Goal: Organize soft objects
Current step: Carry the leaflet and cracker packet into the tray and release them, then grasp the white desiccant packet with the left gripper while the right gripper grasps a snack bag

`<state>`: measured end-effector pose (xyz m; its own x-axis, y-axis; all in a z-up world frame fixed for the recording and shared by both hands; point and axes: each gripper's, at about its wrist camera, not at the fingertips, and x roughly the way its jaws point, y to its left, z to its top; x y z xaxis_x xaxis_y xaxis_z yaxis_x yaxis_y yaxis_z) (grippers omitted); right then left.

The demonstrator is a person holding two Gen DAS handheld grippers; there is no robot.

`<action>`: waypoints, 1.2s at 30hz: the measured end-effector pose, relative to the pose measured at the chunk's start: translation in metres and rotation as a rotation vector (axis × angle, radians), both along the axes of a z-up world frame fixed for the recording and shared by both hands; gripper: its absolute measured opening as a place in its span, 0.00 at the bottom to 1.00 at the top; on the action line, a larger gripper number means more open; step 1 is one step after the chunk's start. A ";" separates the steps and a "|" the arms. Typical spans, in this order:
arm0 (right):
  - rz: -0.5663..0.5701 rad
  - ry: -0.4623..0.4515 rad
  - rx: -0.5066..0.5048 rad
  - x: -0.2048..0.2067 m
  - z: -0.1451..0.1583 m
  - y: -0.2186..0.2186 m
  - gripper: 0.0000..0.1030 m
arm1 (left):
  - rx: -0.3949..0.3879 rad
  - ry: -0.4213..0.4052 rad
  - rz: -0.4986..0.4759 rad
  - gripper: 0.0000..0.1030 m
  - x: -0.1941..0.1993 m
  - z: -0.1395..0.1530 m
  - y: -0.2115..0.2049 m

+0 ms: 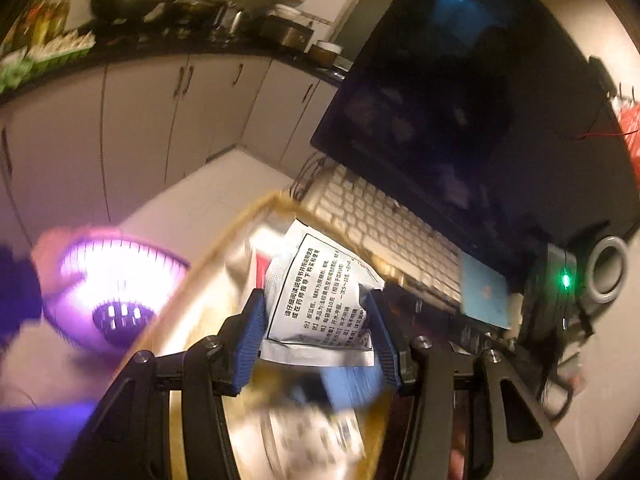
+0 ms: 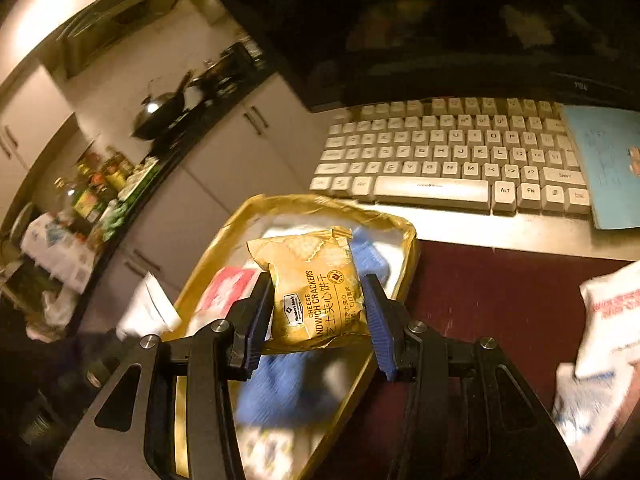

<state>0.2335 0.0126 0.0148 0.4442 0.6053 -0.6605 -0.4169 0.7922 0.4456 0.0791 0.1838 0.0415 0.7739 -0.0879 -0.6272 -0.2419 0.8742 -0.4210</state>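
While blur hides the gold tray's [image 2: 404, 229] lower contents, your left gripper [image 1: 318, 332] clamps a white sachet [image 1: 320, 292]; your right gripper [image 2: 318, 320] clamps a cracker packet [image 2: 316, 292].

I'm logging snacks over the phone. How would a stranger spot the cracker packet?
Find the white keyboard under the dark monitor; just in front of it sits a gold tray. Above that tray, the right tongs pinch the cracker packet. It is the only yellow wrapper, printed "Cheese Sandwich Crackers", unlike the blue cloth below.
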 end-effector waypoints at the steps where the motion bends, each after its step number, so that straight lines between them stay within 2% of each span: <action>1: 0.001 0.005 0.008 0.002 -0.005 0.000 0.44 | -0.010 0.028 -0.022 0.49 0.016 -0.002 0.003; 7: 0.021 -0.069 0.015 0.004 -0.011 0.006 0.44 | -0.003 0.142 -0.051 0.49 0.072 -0.011 0.012; 12: 0.025 -0.029 0.066 0.008 -0.015 0.006 0.44 | 0.034 0.228 -0.040 0.49 0.110 -0.022 0.016; 13: 0.029 -0.022 0.061 0.010 -0.016 0.007 0.44 | 0.031 0.262 -0.059 0.51 0.116 -0.028 0.014; 16: 0.044 -0.036 -0.030 0.011 -0.018 0.018 0.45 | 0.042 0.274 -0.078 0.55 0.117 -0.033 0.011; 18: 0.060 -0.035 -0.035 0.010 -0.018 0.021 0.46 | 0.045 0.271 -0.057 0.58 0.111 -0.033 0.012; 21: 0.076 -0.057 -0.015 0.007 -0.013 0.018 0.47 | -0.004 0.246 -0.056 0.58 0.100 -0.030 0.017; 23: 0.084 -0.073 0.027 0.004 -0.009 0.014 0.61 | -0.007 0.221 -0.061 0.66 0.093 -0.026 0.017; 24: 0.083 -0.083 0.043 0.003 -0.008 0.011 0.67 | -0.002 0.210 -0.057 0.66 0.091 -0.023 0.017; 30: 0.086 -0.081 0.090 0.002 -0.004 0.004 0.67 | -0.027 0.116 0.011 0.66 0.051 -0.004 0.019; 34: 0.094 -0.081 0.102 -0.004 0.005 -0.005 0.67 | -0.001 0.022 0.032 0.66 0.006 0.010 -0.005; 36: 0.096 -0.065 0.101 -0.009 0.010 -0.014 0.67 | 0.013 0.004 0.025 0.67 -0.006 0.012 -0.019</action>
